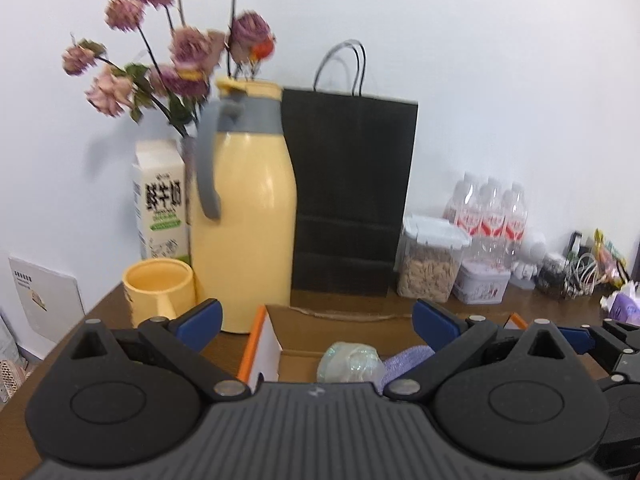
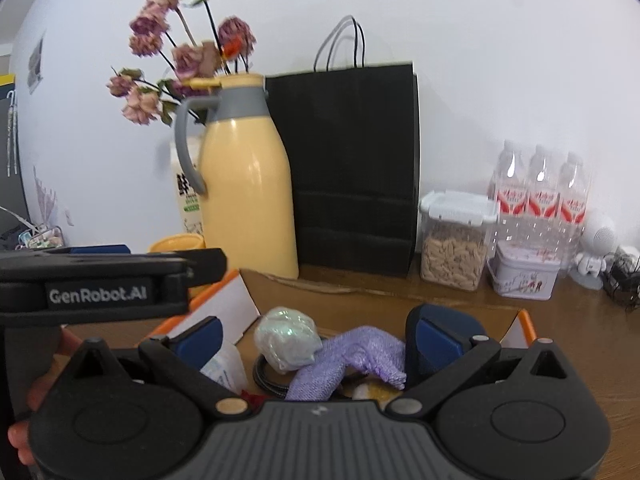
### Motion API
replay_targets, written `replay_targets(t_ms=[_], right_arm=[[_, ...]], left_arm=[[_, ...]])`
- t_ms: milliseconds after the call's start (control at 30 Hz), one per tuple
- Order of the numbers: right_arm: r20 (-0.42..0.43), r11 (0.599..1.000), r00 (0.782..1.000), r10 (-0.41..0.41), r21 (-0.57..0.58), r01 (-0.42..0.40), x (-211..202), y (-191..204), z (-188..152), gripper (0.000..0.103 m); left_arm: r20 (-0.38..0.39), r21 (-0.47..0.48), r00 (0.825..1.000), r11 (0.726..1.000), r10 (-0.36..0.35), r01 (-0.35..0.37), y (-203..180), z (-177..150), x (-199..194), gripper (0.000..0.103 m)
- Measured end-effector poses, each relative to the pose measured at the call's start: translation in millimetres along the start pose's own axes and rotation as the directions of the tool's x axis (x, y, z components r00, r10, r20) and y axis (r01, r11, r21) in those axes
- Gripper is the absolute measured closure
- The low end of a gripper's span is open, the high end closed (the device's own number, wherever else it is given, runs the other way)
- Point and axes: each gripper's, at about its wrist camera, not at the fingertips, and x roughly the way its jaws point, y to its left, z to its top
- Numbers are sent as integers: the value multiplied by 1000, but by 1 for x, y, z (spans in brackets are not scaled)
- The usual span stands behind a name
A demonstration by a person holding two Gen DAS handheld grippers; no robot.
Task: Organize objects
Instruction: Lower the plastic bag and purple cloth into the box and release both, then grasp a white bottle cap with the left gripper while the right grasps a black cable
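Note:
An open cardboard box with an orange rim (image 1: 250, 344) (image 2: 524, 322) lies on the brown table in front of both grippers. It holds a crumpled pale plastic wrap (image 1: 350, 362) (image 2: 286, 336), a purple cloth (image 1: 404, 360) (image 2: 356, 356), a black cable (image 2: 266, 378) and other small items. My left gripper (image 1: 318, 320) is open and empty above the box's near edge. My right gripper (image 2: 314, 336) is open and empty over the box, its pads on either side of the wrap and cloth. The left gripper's body (image 2: 100, 284) shows at the left of the right wrist view.
Along the wall stand a milk carton (image 1: 162, 204), dried flowers (image 1: 180, 52), a yellow thermos jug (image 1: 244, 208), a yellow cup (image 1: 158, 290), a black paper bag (image 1: 348, 196), a clear snack container (image 1: 432, 260), a tin (image 1: 482, 286), water bottles (image 1: 486, 212) and cables (image 1: 576, 276).

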Motion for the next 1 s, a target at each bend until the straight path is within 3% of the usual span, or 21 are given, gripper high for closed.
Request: replay_targets(t_ms=[333, 600, 1000], right_arm=[[31, 997, 999, -20, -70, 23, -52, 8, -6, 0], [-6, 992, 999, -50, -119, 49, -83, 10, -30, 0], [-132, 990, 990, -55, -134, 37, -92, 8, -77, 0]], left_arm=[[28, 4, 999, 1000, 15, -15, 9, -6, -52, 0], [-26, 31, 997, 997, 66, -65, 27, -27, -76, 0], [-143, 82, 980, 989, 136, -125, 59, -72, -93, 0]])
